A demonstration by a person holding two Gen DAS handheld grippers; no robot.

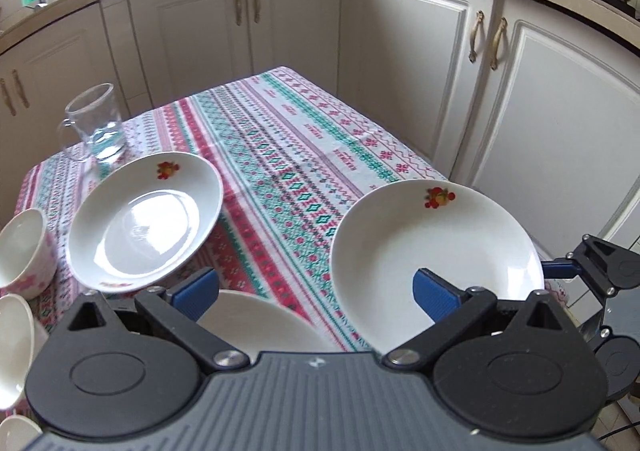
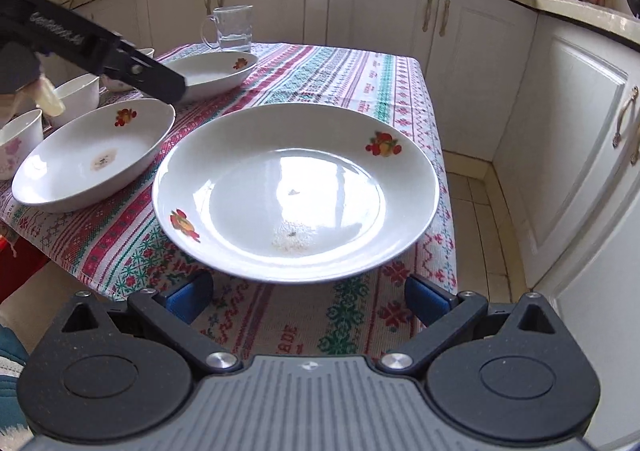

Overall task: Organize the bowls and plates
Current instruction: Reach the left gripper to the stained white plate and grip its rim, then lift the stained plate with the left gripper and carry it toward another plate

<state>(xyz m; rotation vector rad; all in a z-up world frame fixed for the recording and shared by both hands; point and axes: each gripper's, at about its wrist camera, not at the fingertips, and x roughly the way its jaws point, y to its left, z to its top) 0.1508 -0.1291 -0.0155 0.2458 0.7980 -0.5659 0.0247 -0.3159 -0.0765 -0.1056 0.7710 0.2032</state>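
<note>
Three white deep plates with fruit decals lie on the patterned tablecloth. In the right wrist view the nearest plate (image 2: 296, 191) lies just ahead of my open, empty right gripper (image 2: 308, 297). A second plate (image 2: 96, 155) lies to its left and a third (image 2: 216, 69) farther back. In the left wrist view my left gripper (image 1: 316, 291) is open and empty above the near plate (image 1: 260, 323), with one plate (image 1: 144, 219) to the left and one (image 1: 436, 251) to the right. Small white bowls (image 1: 24, 247) stand at the left edge.
A glass jug (image 1: 96, 123) with some water stands at the table's far left corner; it also shows in the right wrist view (image 2: 232, 29). White kitchen cabinets (image 1: 400, 63) surround the table closely. The other gripper (image 1: 604, 275) shows at the right edge.
</note>
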